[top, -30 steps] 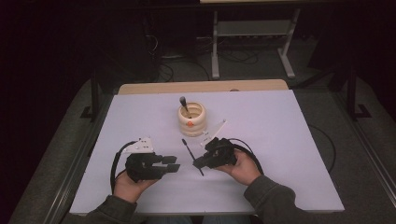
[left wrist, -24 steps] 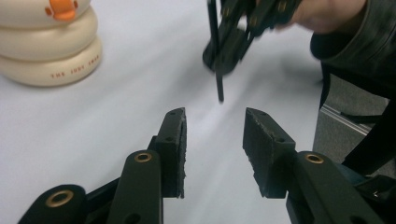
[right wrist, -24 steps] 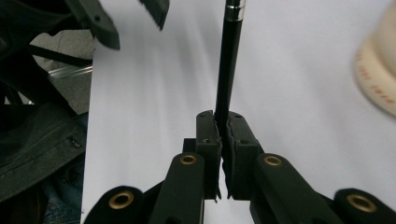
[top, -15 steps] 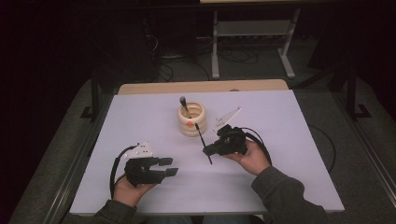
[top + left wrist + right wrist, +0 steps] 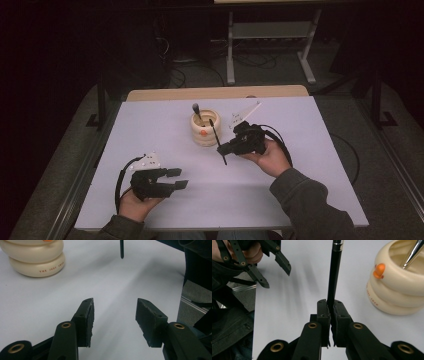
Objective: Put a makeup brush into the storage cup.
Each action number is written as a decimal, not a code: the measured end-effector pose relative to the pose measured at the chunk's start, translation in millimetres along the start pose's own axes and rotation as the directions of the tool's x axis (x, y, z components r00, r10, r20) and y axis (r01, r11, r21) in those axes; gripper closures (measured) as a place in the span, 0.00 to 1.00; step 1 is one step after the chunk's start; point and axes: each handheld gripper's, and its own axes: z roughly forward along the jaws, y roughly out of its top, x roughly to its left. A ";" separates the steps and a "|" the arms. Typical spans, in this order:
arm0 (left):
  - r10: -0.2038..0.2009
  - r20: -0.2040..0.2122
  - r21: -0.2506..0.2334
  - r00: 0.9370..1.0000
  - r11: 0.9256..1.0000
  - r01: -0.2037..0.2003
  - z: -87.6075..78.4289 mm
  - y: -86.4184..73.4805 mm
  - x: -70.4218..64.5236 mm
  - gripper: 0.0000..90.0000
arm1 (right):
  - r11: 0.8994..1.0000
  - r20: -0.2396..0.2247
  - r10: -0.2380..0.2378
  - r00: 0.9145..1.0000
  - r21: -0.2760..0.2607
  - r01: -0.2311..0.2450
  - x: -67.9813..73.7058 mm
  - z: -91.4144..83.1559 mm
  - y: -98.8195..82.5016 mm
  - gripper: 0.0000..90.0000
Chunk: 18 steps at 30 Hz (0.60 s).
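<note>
While my right gripper [image 5: 223,148] clamps the pen [image 5: 334,277] near its end, it may pivot and miss the holder [image 5: 202,131]; my left gripper [image 5: 113,318], jaws just opening, is empty.

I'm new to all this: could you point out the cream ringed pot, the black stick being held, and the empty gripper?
Cream pot [image 5: 204,134], high view, its ringed side.
Black stick [image 5: 333,280], right gripper view, mid-shaft.
Left gripper [image 5: 114,315], left gripper view, between its open jaws.
</note>
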 end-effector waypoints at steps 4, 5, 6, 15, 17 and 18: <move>-0.008 -0.003 -0.004 1.000 1.000 0.008 -0.2 -0.6 -0.1 0.52 | 1.000 0.001 0.019 1.000 -0.006 -0.019 -2.5 -5.9 6.3 0.94; -0.010 -0.002 -0.004 1.000 1.000 0.010 -0.5 -0.5 -0.1 0.52 | 1.000 0.006 0.014 1.000 -0.010 -0.014 -3.4 -6.3 7.3 0.94; -0.009 -0.002 -0.005 1.000 1.000 0.009 -0.6 -0.4 0.1 0.52 | 1.000 0.008 0.007 1.000 -0.010 -0.006 -5.1 -7.9 9.0 0.94; -0.023 -0.003 -0.013 1.000 1.000 0.023 -0.8 -1.1 -0.1 0.51 | 1.000 0.024 0.003 1.000 -0.014 -0.003 -14.6 -18.1 21.6 0.94; -0.022 -0.003 -0.016 1.000 1.000 0.022 -0.9 -1.4 0.5 0.51 | 1.000 0.026 0.004 1.000 -0.021 -0.004 -17.1 -19.9 25.3 0.94; -0.021 -0.003 -0.017 1.000 1.000 0.021 -1.2 -1.6 0.7 0.50 | 1.000 0.028 -0.008 1.000 -0.028 0.008 -18.7 -20.3 26.8 0.94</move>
